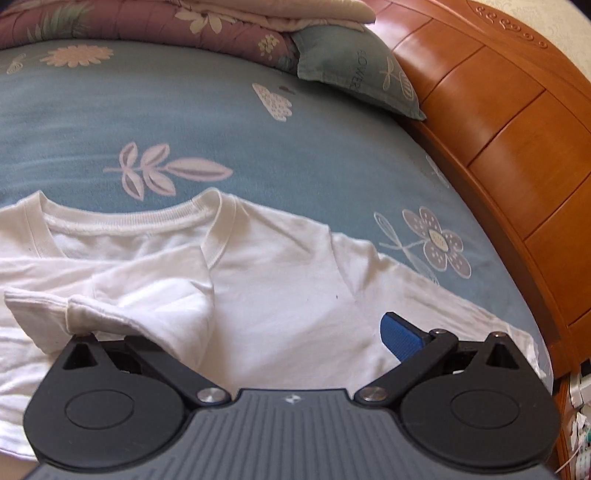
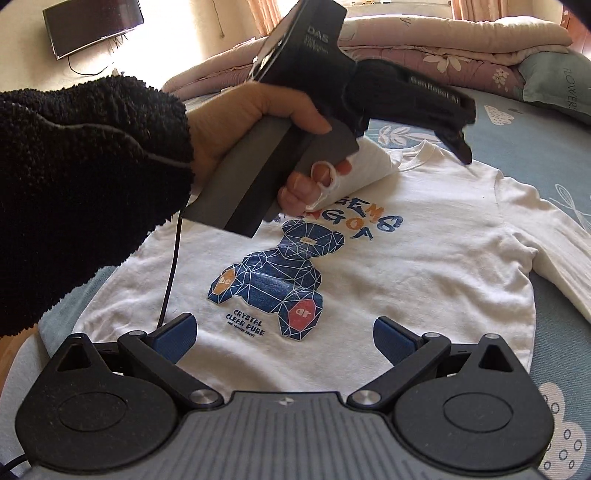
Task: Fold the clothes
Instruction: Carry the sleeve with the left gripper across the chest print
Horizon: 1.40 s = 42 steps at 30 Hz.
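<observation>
One white long-sleeved cotton shirt (image 2: 388, 266) with one blue geometric bear print (image 2: 269, 273) lies on one blue-grey floral bedsheet (image 1: 184, 122). Two black handheld grippers: the left (image 2: 458, 144) and the right (image 2: 284, 332) (each with two fingers). One hand (image 2: 258, 125) in one black fleece sleeve (image 2: 85, 192). One teal pillow (image 1: 354, 70), one orange wooden headboard (image 1: 498, 122), one dark wall-mounted screen (image 2: 92, 26).

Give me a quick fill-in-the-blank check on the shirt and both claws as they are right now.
1. The white shirt lies on a blue floral ____.
2. The print on the shirt's chest shows a geometric ____.
3. The right claw hangs over the shirt with its jaws ____.
4. The left claw has one ____ of the shirt draped over its finger.

Missing words: bedsheet; bear; open; sleeve
</observation>
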Each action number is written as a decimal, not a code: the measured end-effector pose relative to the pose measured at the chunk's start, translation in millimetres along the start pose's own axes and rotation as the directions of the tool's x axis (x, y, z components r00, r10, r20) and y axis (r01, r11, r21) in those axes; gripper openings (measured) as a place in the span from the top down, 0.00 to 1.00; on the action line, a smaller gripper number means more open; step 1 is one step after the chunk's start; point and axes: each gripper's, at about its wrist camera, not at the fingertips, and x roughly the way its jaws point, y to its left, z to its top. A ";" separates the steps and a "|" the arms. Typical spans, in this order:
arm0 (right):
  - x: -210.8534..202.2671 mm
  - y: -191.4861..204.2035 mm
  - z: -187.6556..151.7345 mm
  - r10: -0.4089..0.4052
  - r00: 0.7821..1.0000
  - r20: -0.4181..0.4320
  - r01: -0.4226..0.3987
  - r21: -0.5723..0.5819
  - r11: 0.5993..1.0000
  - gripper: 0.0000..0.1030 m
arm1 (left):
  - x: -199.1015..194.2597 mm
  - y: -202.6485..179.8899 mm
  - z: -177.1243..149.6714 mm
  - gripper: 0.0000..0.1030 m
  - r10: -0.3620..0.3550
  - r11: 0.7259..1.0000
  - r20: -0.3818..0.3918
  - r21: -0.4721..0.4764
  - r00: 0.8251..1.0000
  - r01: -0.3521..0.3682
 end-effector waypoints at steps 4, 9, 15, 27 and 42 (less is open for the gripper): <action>-3.0 -3.9 -0.8 -0.012 1.000 0.005 0.012 0.017 1.000 0.00 | -9.7 4.6 -12.6 0.01 -0.052 0.999 -0.044 -0.007 0.998 0.052; -9.2 -5.6 -1.7 -0.023 0.999 0.022 0.023 0.023 0.999 0.00 | -38.8 26.3 -19.2 0.01 -0.114 0.987 0.034 -0.111 0.993 0.117; -9.3 -2.5 -2.2 -0.008 1.000 0.026 0.008 0.002 1.000 0.00 | -25.7 46.4 -11.5 0.02 -0.002 0.969 0.100 -0.244 0.995 0.027; -8.6 -2.2 -6.3 -0.016 1.000 0.018 0.016 -0.007 1.000 0.00 | 1.6 -55.4 -12.1 0.02 -0.008 0.926 -0.056 0.376 0.998 0.028; -10.5 1.2 -5.3 -0.031 0.999 0.025 0.032 -0.027 0.999 0.00 | -23.5 20.0 -20.8 0.01 -0.150 0.985 -0.058 -0.089 0.987 0.145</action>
